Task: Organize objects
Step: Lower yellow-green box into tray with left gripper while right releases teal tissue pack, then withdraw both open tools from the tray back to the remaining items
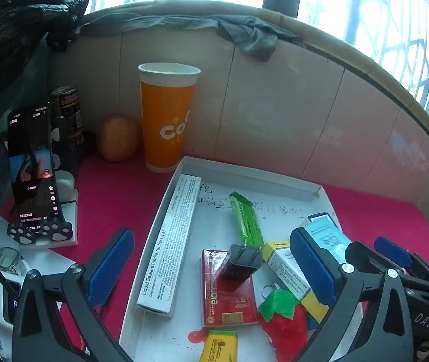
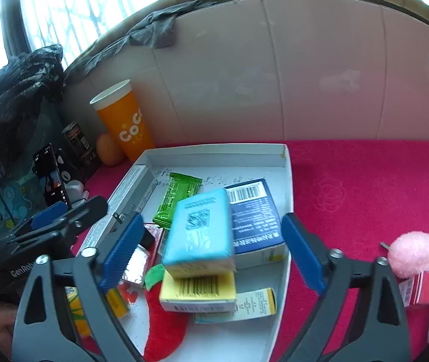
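Both jaws spread, nothing held; pom-pom (image 2: 415,252) at 3 o'clock of tray (image 2: 286,181): light, soft, to be pinched mid-fluff

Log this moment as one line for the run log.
left gripper: open, empty | right gripper: open around light blue pack | white tray: filled
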`<state>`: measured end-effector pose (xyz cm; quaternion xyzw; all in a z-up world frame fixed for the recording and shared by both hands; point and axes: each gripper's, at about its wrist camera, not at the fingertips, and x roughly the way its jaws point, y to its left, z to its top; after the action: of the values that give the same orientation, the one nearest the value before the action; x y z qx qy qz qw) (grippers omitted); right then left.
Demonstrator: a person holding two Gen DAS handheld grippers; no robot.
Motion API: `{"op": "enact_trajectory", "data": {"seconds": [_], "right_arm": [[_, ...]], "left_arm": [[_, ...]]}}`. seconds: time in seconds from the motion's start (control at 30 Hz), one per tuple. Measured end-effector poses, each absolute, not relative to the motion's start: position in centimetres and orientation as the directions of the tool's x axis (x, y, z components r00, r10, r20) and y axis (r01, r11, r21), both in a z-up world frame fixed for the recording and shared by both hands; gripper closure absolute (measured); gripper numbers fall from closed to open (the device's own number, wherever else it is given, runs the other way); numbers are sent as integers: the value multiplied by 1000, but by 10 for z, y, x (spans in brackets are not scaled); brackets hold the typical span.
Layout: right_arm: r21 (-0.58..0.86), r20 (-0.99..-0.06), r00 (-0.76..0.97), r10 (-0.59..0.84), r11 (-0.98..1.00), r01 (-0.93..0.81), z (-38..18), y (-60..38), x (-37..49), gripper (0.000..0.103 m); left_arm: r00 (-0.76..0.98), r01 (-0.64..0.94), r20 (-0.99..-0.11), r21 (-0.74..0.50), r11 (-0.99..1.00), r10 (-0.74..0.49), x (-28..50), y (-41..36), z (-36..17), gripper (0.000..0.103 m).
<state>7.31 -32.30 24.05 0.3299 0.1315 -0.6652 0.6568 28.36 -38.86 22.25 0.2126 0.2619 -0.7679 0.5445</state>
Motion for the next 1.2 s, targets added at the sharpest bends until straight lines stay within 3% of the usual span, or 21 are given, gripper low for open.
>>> {"op": "enact_trajectory", "data": {"seconds": [0.17,0.57,0.73,0.9,1.03,1.2], "right_arm": [[262,-586,74,-807,-103,959,241,-308,71,8],[217,-505,-49,-862,-182,959,259,-246,37,8],[177,-472,-171,-865,-282,943,265,-208,-2,8],[155,-473,-297,-829,-411,898,255,-172,-56,8],[197,-522,-368,-770,-528,826,236,-151,-108,8],[308,-633,-312,-709,-600,738,198,-147,-166,8]], "left_arm": [[-281,957,-562,-104,-270,-778,273,-370,236,0],[-368,920,-530,-90,-380,-764,242,-333,245,0],[-477,858,-522,-103,-504,-707,208,-301,241,0],[-561,766,-568,-79,-638,-602,159,-267,223,0],[-550,710,-618,7,-704,-561,116,-244,204,0],[-562,652,-645,41,-757,-518,72,-234,186,0]]}}
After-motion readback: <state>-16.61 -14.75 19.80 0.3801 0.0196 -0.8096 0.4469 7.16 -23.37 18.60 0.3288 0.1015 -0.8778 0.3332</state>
